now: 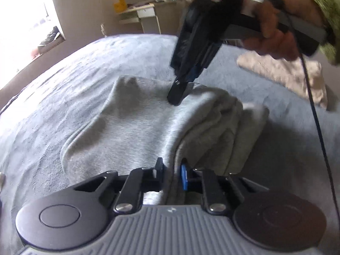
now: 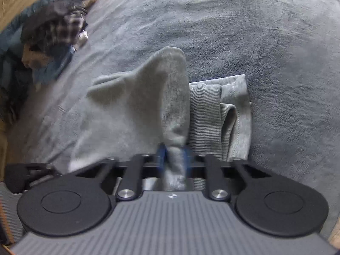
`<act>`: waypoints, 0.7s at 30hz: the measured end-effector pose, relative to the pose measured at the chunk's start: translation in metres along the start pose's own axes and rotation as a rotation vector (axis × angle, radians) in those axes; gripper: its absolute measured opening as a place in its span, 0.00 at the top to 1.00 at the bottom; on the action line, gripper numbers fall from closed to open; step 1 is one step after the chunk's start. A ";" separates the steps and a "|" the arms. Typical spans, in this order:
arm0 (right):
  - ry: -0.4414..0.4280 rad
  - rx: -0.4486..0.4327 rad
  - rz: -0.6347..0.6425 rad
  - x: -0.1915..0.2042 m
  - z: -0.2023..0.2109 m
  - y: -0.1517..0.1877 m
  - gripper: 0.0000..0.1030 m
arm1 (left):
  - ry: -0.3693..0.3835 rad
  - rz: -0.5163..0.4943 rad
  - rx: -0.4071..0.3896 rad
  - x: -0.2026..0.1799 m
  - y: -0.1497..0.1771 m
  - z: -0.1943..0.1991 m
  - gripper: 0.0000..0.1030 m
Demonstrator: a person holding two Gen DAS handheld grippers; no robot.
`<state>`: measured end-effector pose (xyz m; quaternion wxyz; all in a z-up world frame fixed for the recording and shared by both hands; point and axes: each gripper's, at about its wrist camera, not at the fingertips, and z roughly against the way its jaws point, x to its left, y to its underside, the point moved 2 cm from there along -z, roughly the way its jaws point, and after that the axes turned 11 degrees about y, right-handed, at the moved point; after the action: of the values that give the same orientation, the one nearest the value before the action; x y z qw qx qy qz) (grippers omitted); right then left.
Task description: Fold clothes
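A light grey sweatshirt (image 1: 131, 125) lies partly folded on a blue-grey blanket (image 1: 63, 89). My left gripper (image 1: 172, 171) is shut on a raised fold of it at the near edge. My right gripper (image 1: 180, 93) comes down from above at the far edge, shut on the fabric. In the right wrist view the right gripper (image 2: 173, 159) pinches a lifted ridge of the sweatshirt (image 2: 136, 104). The ribbed hem and stitched edge (image 2: 223, 114) lie folded to the right on the blanket (image 2: 265, 53).
A folded pale pink cloth (image 1: 284, 74) lies at the right of the bed. A pile of dark plaid and blue clothes (image 2: 53, 40) sits at the bed's far left. A desk with a yellow object (image 1: 119, 1) stands by the wall.
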<state>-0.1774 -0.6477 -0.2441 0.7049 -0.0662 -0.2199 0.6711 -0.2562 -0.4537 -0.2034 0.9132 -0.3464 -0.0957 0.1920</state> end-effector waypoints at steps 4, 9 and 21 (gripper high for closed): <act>0.020 -0.081 -0.021 -0.004 0.037 0.010 0.92 | 0.028 -0.028 -0.049 -0.012 -0.012 0.018 0.85; 0.064 -0.080 -0.081 -0.026 0.049 0.032 0.92 | 0.079 -0.049 -0.044 -0.031 -0.016 -0.002 0.85; 0.106 -0.110 -0.032 -0.053 0.008 0.046 0.73 | 0.119 0.072 -0.003 -0.025 -0.018 -0.012 0.55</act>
<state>-0.2225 -0.6964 -0.2664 0.7214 -0.1368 -0.2197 0.6424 -0.2704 -0.4838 -0.2009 0.9092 -0.3618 -0.0289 0.2038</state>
